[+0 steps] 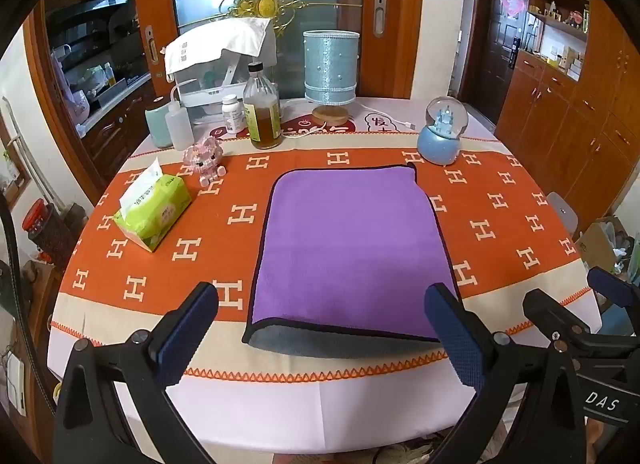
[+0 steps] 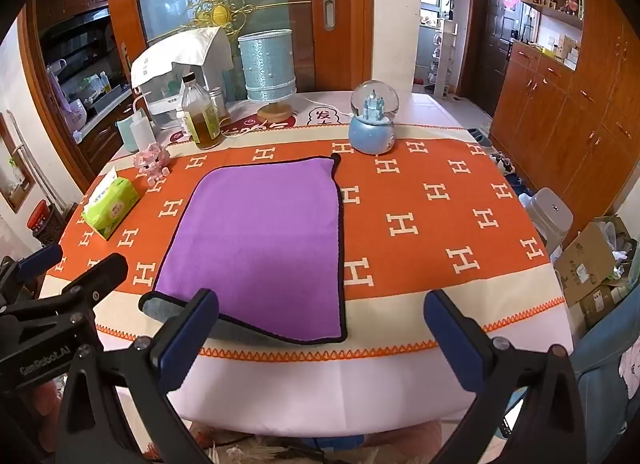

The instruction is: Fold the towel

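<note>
**Folding the purple towel: both grippers wide and clear of the cloth**

Lying flat on the orange tablecloth [image 1: 500,223], the purple towel [image 1: 352,248] looks already doubled, its grey underlayer showing at 6 o'clock. The left gripper [image 1: 332,328] and the right gripper [image 2: 320,328] hang wide apart, holding nothing. A good next fold likely means pinching both near corners together and carrying them toward 12 o'clock. The lamp [image 1: 330,71], snow globe [image 1: 442,131] and oil bottle [image 1: 262,111] stand beyond; the tissue pack [image 1: 154,211] sits at 9 o'clock, apart.
</note>
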The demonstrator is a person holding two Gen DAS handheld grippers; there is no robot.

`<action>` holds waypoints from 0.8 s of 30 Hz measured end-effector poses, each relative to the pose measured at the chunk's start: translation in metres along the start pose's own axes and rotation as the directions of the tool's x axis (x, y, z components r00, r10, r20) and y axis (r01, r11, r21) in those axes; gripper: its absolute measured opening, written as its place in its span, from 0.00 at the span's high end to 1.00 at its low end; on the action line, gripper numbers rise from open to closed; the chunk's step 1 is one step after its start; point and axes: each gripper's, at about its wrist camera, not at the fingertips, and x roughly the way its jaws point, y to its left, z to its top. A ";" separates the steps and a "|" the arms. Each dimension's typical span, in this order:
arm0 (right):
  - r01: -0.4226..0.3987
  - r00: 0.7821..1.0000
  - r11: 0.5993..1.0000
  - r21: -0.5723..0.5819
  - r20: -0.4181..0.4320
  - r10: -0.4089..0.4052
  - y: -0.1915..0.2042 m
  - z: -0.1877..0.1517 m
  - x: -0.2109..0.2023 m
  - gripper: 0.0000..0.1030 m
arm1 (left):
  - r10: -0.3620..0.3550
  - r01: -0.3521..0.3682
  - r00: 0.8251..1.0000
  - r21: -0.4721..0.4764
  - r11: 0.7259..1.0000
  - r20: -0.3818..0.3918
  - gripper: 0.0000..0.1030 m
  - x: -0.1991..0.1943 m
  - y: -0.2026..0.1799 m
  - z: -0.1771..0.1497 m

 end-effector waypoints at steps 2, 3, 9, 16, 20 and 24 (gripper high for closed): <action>0.002 1.000 1.000 -0.001 0.000 -0.002 0.000 0.000 0.000 0.00 | 0.000 0.000 1.000 0.001 1.000 0.001 0.01 0.000 0.000 0.000; 0.000 1.000 1.000 0.000 0.000 0.000 0.000 0.000 0.000 0.00 | 0.000 0.000 1.000 0.002 1.000 0.003 0.01 -0.001 0.000 0.000; -0.007 1.000 1.000 0.001 -0.001 0.007 0.000 0.001 0.000 0.00 | 0.001 -0.001 1.000 0.002 1.000 -0.010 0.01 0.003 0.001 -0.004; -0.007 1.000 1.000 0.000 0.001 0.007 0.001 0.001 0.001 0.00 | 0.001 -0.001 1.000 0.000 1.000 -0.012 0.01 0.002 0.001 -0.002; -0.007 1.000 1.000 0.000 0.000 0.007 0.001 0.001 0.001 0.00 | 0.000 0.000 1.000 0.000 1.000 -0.015 0.01 0.002 0.001 -0.002; -0.010 1.000 1.000 -0.001 0.001 0.010 0.002 0.000 0.003 0.00 | -0.001 0.001 1.000 -0.001 1.000 -0.016 0.01 0.003 0.001 -0.003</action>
